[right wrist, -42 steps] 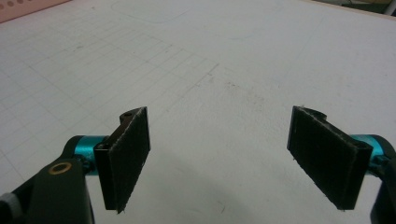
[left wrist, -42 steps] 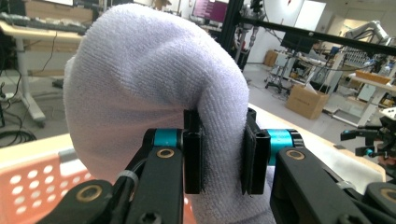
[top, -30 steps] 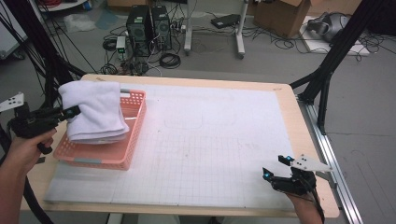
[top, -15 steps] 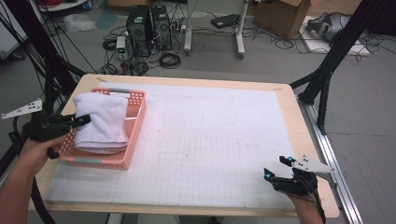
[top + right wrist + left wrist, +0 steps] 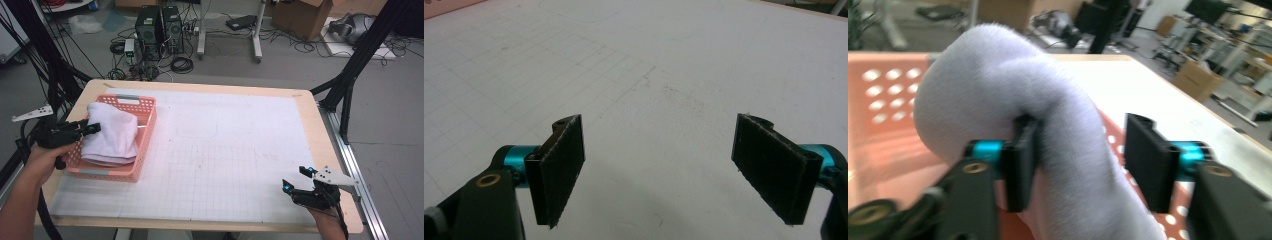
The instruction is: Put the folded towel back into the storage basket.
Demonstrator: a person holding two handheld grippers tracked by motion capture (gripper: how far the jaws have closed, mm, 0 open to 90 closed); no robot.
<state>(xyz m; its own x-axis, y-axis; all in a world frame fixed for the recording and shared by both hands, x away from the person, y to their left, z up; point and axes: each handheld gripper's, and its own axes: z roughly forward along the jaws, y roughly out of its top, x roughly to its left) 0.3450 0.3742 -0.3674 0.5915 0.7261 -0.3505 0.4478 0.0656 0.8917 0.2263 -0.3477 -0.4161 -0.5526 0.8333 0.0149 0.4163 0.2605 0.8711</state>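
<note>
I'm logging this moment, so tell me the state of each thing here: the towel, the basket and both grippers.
White towel: bunched, lying in the basket, one fold between the left jaws.
Pink basket: upright at the table's left end, holding the towel.
Left gripper: jaws open around the towel fold.
Right gripper: jaws wide open, holding nothing, over the white mat.

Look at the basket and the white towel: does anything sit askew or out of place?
The white towel lies bunched in the pink basket, humped above the rim rather than flat. The left hand-held gripper has its jaws apart with a fold between them. Nothing is spilled or damaged.
</note>
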